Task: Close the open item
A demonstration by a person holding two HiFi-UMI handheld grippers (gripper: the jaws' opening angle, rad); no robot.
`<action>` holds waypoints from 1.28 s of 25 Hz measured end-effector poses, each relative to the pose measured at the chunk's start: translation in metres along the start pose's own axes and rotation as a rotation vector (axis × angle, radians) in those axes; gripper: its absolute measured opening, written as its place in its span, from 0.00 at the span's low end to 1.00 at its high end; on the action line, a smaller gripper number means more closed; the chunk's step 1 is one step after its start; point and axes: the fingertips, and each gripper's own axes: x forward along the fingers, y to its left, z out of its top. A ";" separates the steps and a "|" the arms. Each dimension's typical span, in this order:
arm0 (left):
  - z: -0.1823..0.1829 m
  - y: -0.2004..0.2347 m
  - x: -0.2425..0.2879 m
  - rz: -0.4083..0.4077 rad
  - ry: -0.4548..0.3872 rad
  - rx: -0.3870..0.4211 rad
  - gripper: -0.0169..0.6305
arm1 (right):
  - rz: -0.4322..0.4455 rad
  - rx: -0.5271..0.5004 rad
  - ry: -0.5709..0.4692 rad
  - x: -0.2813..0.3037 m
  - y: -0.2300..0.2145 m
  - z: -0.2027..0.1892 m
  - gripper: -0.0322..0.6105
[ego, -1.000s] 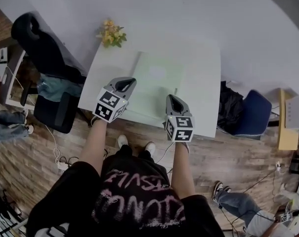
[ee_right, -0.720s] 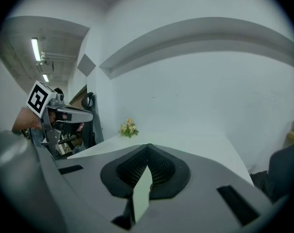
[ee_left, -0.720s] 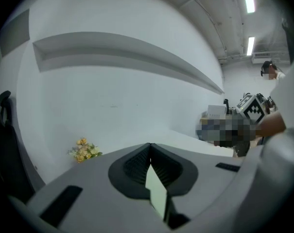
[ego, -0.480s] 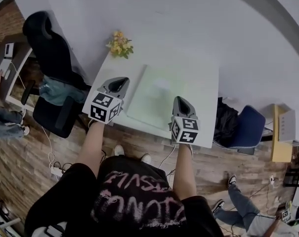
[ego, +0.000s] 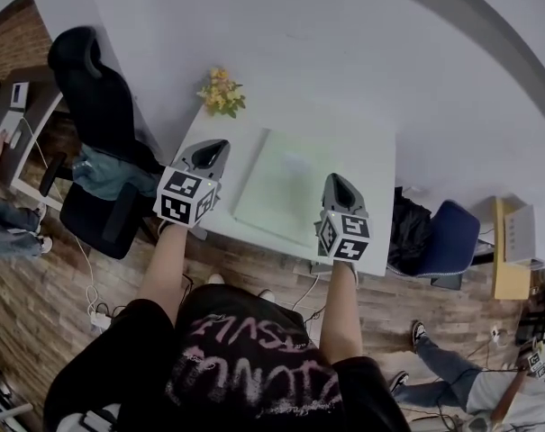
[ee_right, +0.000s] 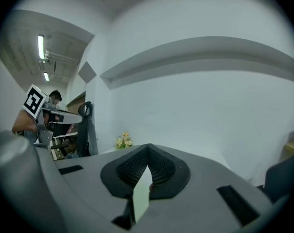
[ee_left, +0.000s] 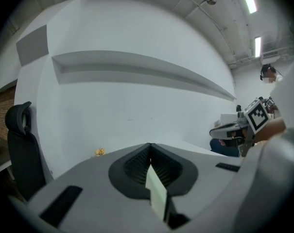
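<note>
A pale green flat rectangular item [ego: 295, 187] lies on the white table [ego: 371, 165], its top down flat as far as the head view shows. My left gripper [ego: 211, 148] hovers over the table's near left corner, jaws together and empty. My right gripper [ego: 337, 184] hangs over the item's near right corner, also shut with nothing in it. In the left gripper view the left gripper [ee_left: 149, 147] points at the bare white wall, pads meeting. In the right gripper view the right gripper [ee_right: 147, 149] shows the same. Neither touches the item.
Yellow flowers [ego: 222, 92] stand at the table's far left corner. A black office chair [ego: 92, 88] is left of the table. A black bag [ego: 407, 228] and a blue chair [ego: 448, 232] are to its right. People stand at the edges.
Both grippers have risen above the table's near edge and stayed shut. The left one drifted left. The table and green item now sit lower and further right in the head view.
</note>
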 end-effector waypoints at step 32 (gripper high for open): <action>0.033 0.014 0.014 -0.049 -0.095 0.057 0.03 | -0.101 -0.046 -0.098 0.004 -0.012 0.039 0.06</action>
